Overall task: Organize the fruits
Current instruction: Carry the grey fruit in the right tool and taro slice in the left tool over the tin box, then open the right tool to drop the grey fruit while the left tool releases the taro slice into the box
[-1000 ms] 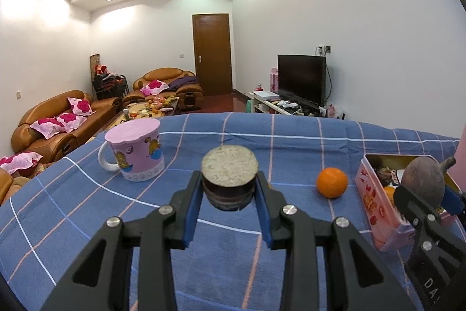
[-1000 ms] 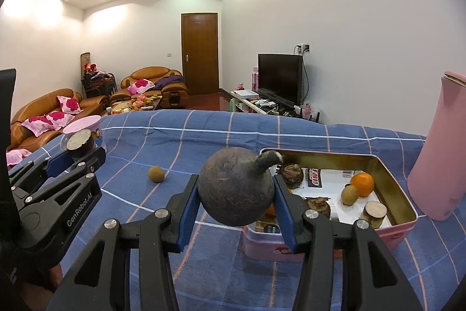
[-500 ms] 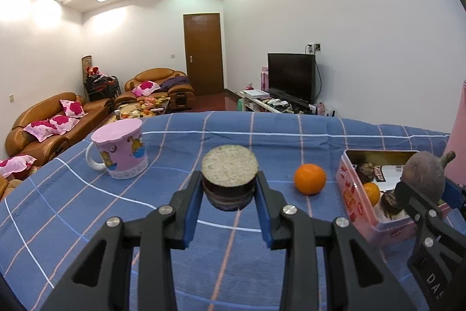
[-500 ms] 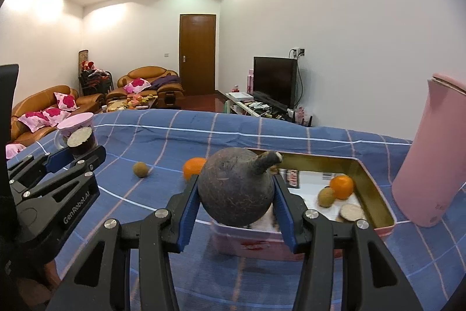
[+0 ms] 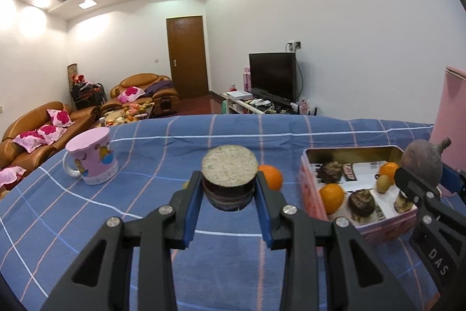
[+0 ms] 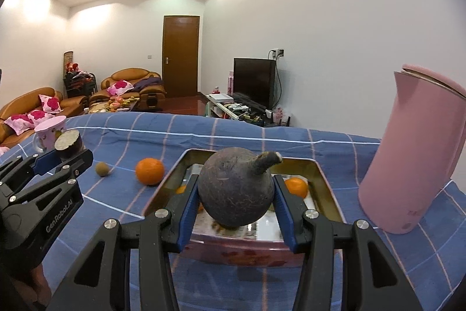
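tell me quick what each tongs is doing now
left tongs: closed on the cut root chunk
right tongs: closed on the round dark root

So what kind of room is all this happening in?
Most likely a home living room: brown sofas with pink cushions along the left wall, a television on a low stand, and a wooden door at the far end.

Pink jug (image 6: 413, 153) just right of tin (image 6: 326, 185); open cloth (image 6: 122, 203) left.
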Available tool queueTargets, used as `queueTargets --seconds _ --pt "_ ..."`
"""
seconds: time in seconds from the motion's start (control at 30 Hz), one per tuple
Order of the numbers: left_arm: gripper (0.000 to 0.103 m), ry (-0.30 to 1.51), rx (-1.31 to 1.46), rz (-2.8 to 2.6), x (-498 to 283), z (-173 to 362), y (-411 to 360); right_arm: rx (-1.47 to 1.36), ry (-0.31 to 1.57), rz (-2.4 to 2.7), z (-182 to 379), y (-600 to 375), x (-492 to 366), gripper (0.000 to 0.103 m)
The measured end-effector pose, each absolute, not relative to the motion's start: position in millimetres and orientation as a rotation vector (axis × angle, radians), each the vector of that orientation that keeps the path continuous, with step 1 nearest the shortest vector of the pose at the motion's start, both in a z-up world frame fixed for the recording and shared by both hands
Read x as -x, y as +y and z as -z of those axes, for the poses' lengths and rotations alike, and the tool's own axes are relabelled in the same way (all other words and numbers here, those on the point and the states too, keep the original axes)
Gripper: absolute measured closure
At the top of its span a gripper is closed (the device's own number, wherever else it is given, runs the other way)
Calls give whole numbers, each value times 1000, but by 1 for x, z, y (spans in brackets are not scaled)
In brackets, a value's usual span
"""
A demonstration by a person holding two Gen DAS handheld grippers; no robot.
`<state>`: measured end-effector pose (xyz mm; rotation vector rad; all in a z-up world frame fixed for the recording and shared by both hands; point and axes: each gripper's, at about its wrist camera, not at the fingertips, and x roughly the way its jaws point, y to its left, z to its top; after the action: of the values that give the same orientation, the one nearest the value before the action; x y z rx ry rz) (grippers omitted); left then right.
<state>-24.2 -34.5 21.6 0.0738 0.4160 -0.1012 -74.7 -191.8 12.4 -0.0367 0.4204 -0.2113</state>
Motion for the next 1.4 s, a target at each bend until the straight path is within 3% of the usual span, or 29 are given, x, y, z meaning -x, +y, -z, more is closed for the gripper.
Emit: queueTargets --seconds 0.77,1.4 --pt "67 413 -119 229 14 -23 -109 25 431 349 -15 -254 73 53" --pt "67 589 -94 347 -39 -10 -150 1 475 392 -14 -275 38 53"
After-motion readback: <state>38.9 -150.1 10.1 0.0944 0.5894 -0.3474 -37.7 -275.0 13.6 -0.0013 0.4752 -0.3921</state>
